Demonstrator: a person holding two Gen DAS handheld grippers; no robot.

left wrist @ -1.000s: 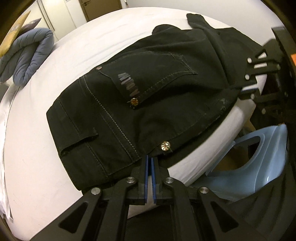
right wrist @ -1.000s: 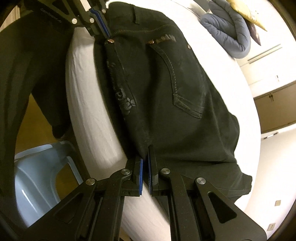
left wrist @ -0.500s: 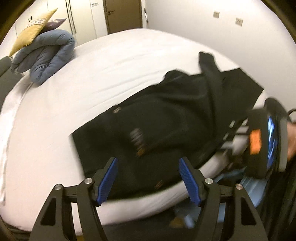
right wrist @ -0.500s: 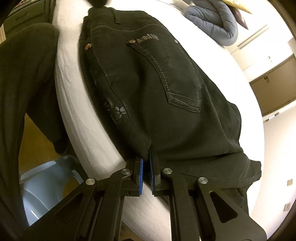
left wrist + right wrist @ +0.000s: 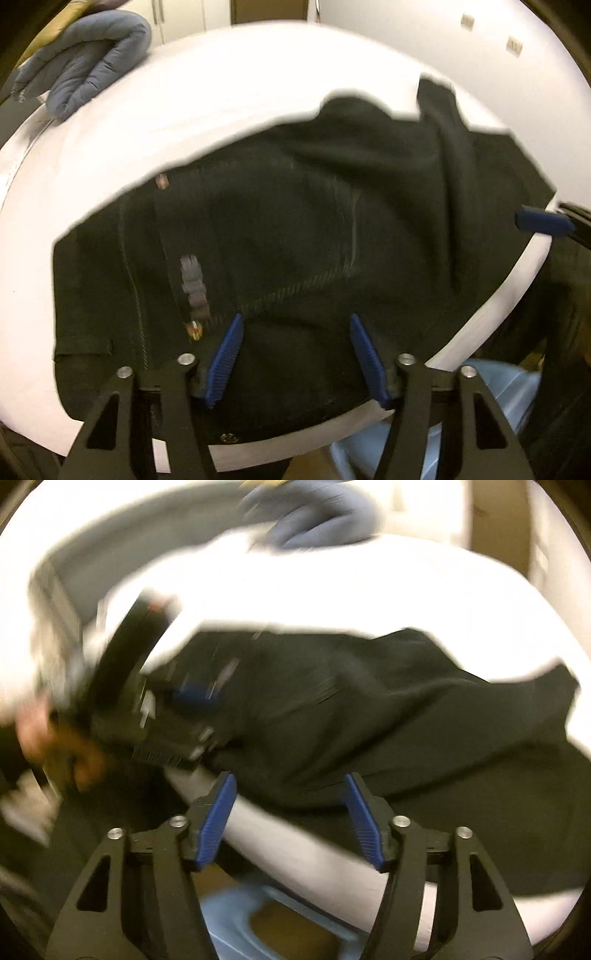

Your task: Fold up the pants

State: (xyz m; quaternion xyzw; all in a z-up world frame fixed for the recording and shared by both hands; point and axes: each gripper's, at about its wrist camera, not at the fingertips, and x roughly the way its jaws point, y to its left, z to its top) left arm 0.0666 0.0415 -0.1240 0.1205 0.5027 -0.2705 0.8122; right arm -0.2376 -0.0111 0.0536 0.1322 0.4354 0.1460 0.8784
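Left wrist view first: our left claw (image 5: 295,360) is spread wide, blue pads apart, nothing between them. Black pants (image 5: 295,240) lie flat on the white bed (image 5: 221,92) just ahead of and under the claw, waistband off to the claw's left, back pocket straight ahead, legs bunched ahead-right w/ a ridge of cloth standing up. Far ahead-left sits a folded blue duvet (image 5: 85,62). Below-right of the claw, past the bed edge, a pale blue basket (image 5: 498,398).

Right wrist view, v. blurred: our right claw (image 5: 291,821) is also spread, gripping nothing. Pants (image 5: 369,709) spread ahead of it and to its right, partly hanging over the bed edge.

We judge: both claws have let go, so we're between folds, approx mid-task; the pants look halved lengthwise but not yet shortened. Next move likely needs both claws to re-pinch the leg end, thru both layers, then carry it toward the waistband, keeping edges aligned.
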